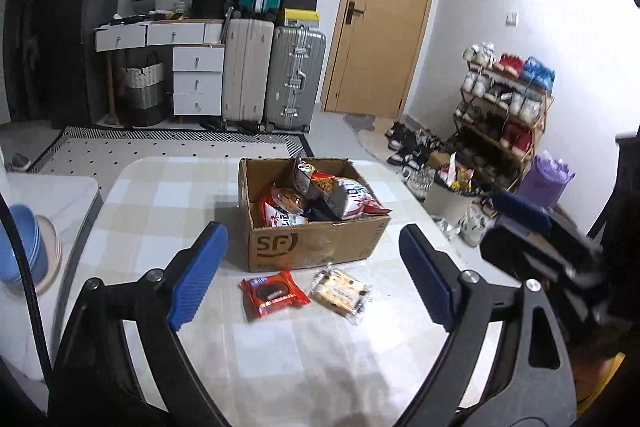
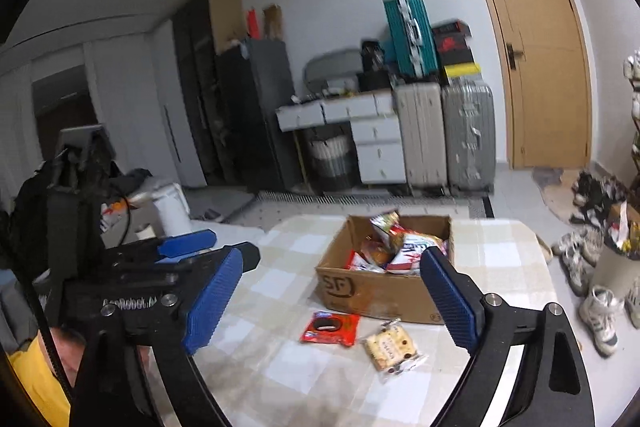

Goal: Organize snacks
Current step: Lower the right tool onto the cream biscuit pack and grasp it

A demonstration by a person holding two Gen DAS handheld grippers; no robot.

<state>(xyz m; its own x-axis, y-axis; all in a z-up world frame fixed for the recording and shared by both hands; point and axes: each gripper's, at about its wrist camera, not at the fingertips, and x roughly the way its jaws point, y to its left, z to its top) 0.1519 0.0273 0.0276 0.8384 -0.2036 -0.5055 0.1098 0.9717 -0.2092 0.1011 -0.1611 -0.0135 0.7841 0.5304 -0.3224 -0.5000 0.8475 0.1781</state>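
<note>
**A:** What's the biggest thing in front of you?

**B:** I see the counter [image 1: 160, 211] under a pale checked cloth, its rounded far edge just behind the cardboard box [image 1: 316, 247]. Bare cloth runs wide to the box's left and along the near side; the right edge falls off toward shoes on the floor.

**A:** And the box?

**B:** It stands open, near the far edge, with snack bags [image 1: 320, 199] heaped inside, some poking above its rim.

**A:** Anything loose?

**B:** Two packets lie flat just in front of the box's near wall: a red cookie packet [image 1: 274, 293] and, beside it on the right, a clear biscuit packet [image 1: 340, 291]. They sit close together but apart, well in from every edge.

**A:** Your hands?

**B:** I hold the left hand-held gripper [image 1: 316, 275] above the packets, jaws spread wide, nothing between them. The right hand-held gripper [image 2: 332, 291] likewise gapes empty, raised off the cloth.
</note>
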